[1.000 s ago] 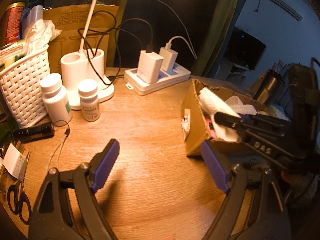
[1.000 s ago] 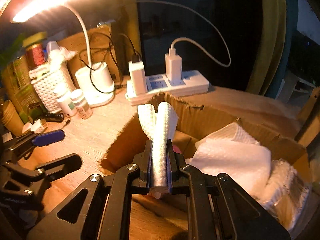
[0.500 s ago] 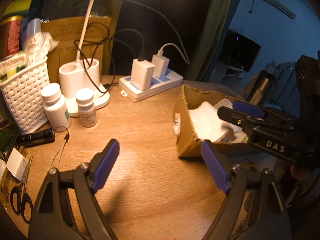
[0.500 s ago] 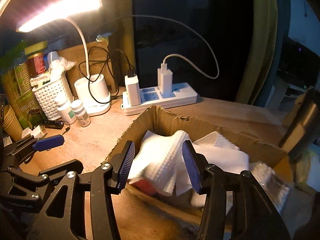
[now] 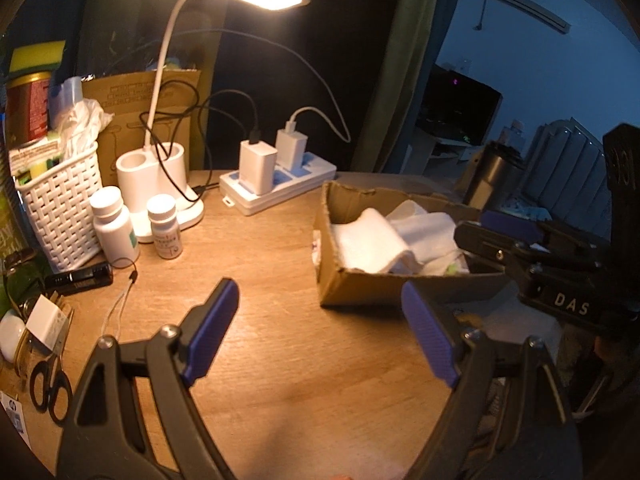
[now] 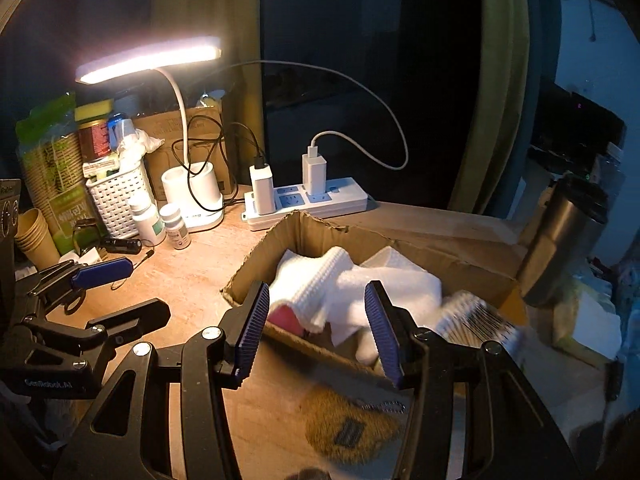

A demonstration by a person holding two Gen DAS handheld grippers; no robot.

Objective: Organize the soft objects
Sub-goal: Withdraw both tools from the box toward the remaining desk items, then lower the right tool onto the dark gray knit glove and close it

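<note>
A white waffle cloth (image 6: 312, 274) lies draped in the open cardboard box (image 6: 262, 250), over a pink thing (image 6: 286, 316) and beside another folded white cloth (image 6: 404, 280). My right gripper (image 6: 316, 300) hangs open just above the box's near wall, with nothing between its purple pads. From the left wrist view the same cloth (image 5: 368, 240) shows inside the box (image 5: 372, 290), and the right gripper (image 5: 496, 230) reaches over the box from the right. My left gripper (image 5: 318, 288) stands open and empty above the wooden table (image 5: 280, 360). A brown furry thing with a chain (image 6: 348, 424) lies before the box.
At the back are a lit desk lamp (image 5: 160, 184), a power strip with chargers (image 5: 276, 184), a white basket (image 5: 56, 208) and two pill bottles (image 5: 114, 224). Scissors (image 5: 48, 388) lie at the left edge. A steel tumbler (image 6: 564, 236) stands right of the box.
My right gripper opened and let go of the white cloth, which now lies in the box. Both grippers drew back and up from the box.
</note>
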